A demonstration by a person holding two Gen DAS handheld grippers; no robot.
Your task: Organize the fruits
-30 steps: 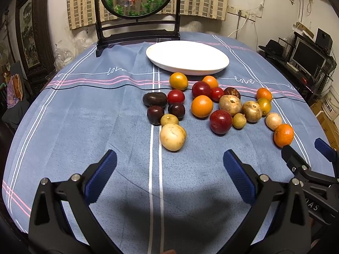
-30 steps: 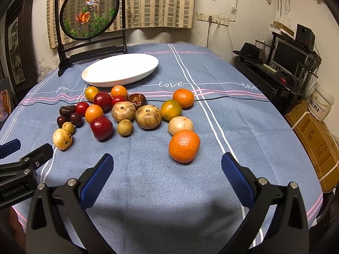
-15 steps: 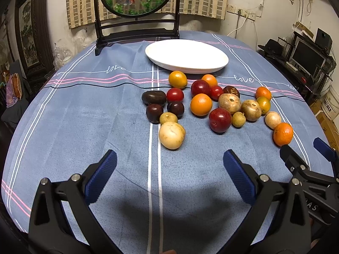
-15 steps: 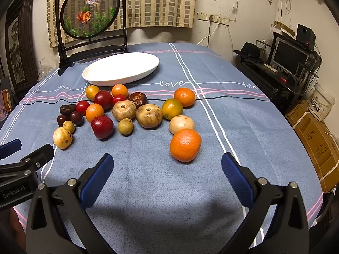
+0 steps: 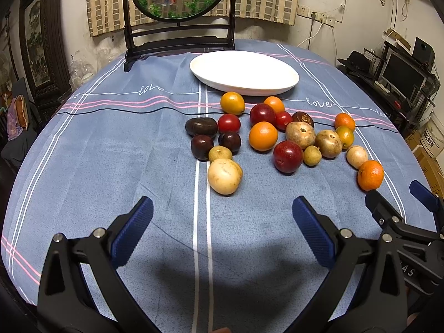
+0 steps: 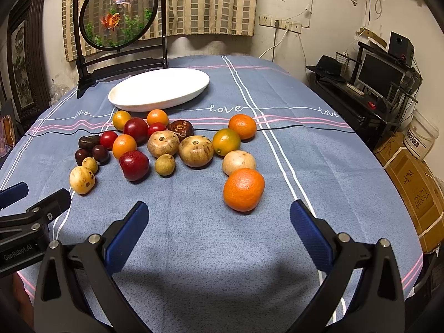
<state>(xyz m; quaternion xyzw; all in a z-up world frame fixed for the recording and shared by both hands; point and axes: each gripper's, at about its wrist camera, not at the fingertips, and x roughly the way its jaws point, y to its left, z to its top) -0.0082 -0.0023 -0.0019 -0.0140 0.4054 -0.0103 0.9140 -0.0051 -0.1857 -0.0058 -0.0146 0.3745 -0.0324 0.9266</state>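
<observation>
Both tools hang empty over the near edge of the tabletop, which is covered with a blue woven cloth [image 5: 111, 152] with white and pink stripes. The left gripper [image 5: 222, 216] has its blue ribbed pads spread wide, and so does the right gripper [image 6: 219, 219]. The fruits lie loose in a cluster across the middle of the cloth, none yet in the shallow white oval plate [image 5: 244, 63] at the far edge.

The main risk is rolling. The pale, smooth-skinned round fruit [image 5: 224, 176] nearest the left gripper and the dimpled orange mandarin [image 6: 243, 189] nearest the right one are both round and free, so a pad arriving off-centre would likely nudge either away. The mandarin sits toward the right edge of the tabletop, where a push could send it off.

The glossy dark red plum [image 5: 287, 156] touches neighbours, so a wide approach may scatter them. Soft skins could bruise under a hard pinch.
</observation>
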